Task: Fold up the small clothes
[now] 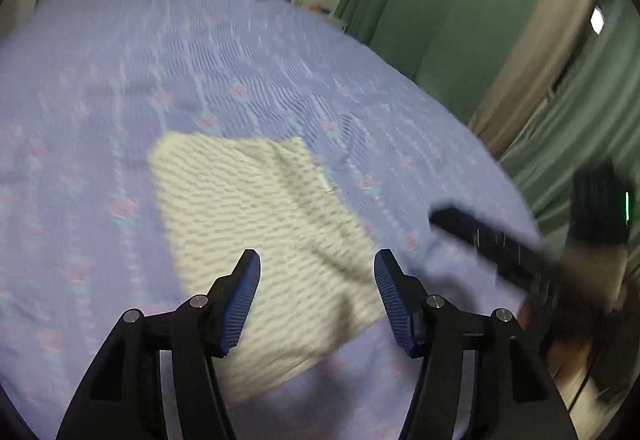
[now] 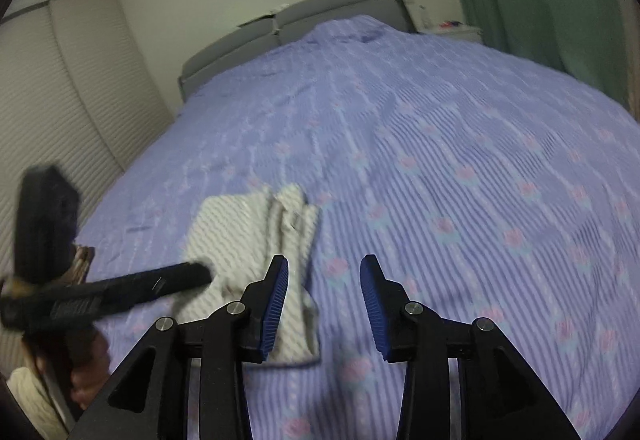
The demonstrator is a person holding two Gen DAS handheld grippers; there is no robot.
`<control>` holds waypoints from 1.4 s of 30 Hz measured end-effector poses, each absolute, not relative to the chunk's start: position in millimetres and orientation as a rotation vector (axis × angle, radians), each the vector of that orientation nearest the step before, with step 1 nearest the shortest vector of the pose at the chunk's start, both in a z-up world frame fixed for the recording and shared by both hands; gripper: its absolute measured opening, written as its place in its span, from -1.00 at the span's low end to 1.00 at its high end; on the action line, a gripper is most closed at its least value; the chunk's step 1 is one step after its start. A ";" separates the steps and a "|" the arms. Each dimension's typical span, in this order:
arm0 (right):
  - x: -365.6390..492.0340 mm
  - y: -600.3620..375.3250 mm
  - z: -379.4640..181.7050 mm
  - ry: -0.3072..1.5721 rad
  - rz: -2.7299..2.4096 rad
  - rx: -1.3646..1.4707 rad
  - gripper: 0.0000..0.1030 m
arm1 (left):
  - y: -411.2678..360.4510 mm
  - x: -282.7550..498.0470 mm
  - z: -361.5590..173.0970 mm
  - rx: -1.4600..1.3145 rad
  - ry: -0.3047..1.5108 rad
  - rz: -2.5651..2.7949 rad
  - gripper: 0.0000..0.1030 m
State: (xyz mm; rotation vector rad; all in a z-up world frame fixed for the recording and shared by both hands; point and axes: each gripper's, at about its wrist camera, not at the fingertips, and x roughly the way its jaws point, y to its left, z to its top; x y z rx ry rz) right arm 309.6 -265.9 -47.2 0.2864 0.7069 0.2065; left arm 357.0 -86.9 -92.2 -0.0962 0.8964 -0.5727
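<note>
A small white garment with grey stripes (image 1: 256, 224) lies folded on the purple flowered bedspread (image 1: 160, 72). My left gripper (image 1: 317, 260) is open and empty, held above the garment's near part. In the right wrist view the garment (image 2: 248, 236) lies left of centre. My right gripper (image 2: 324, 266) is open and empty, just right of the garment, over the bedspread (image 2: 460, 160). The right gripper shows in the left wrist view as a blurred black bar (image 1: 500, 252). The left gripper shows in the right wrist view as a blurred black bar (image 2: 120, 292).
A grey headboard (image 2: 300, 24) stands at the far end of the bed. Green curtains (image 1: 460, 20) hang on the right. A ribbed white wardrobe (image 2: 60, 100) stands on the left. A nightstand (image 2: 452, 30) with small items stands by the headboard.
</note>
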 end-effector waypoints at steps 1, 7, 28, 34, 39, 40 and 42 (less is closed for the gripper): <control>315.6 -260.3 -45.1 0.707 0.232 0.281 -0.25 | -81.9 351.3 -92.6 -0.065 0.879 -0.567 0.13; 371.8 -223.4 -53.0 0.775 0.401 0.247 -0.25 | -56.6 350.2 -111.7 -0.044 0.881 -0.574 0.12; 450.8 -217.9 -97.3 0.955 0.602 0.479 -0.53 | -70.8 339.9 -134.3 0.066 0.820 -0.703 0.12; 446.4 -220.3 -84.7 0.909 0.499 0.348 -0.79 | -72.6 338.7 -130.4 0.075 0.828 -0.723 0.12; 453.6 -235.5 -91.9 0.944 0.317 0.249 -0.62 | -75.0 339.6 -130.1 0.081 0.842 -0.715 0.16; 447.8 -239.6 -89.4 0.936 0.278 0.246 -0.56 | -75.4 337.8 -129.8 0.093 0.843 -0.711 0.16; 428.1 -242.0 -79.3 0.903 0.272 0.241 -0.49 | -74.2 333.1 -126.1 0.111 0.832 -0.707 0.16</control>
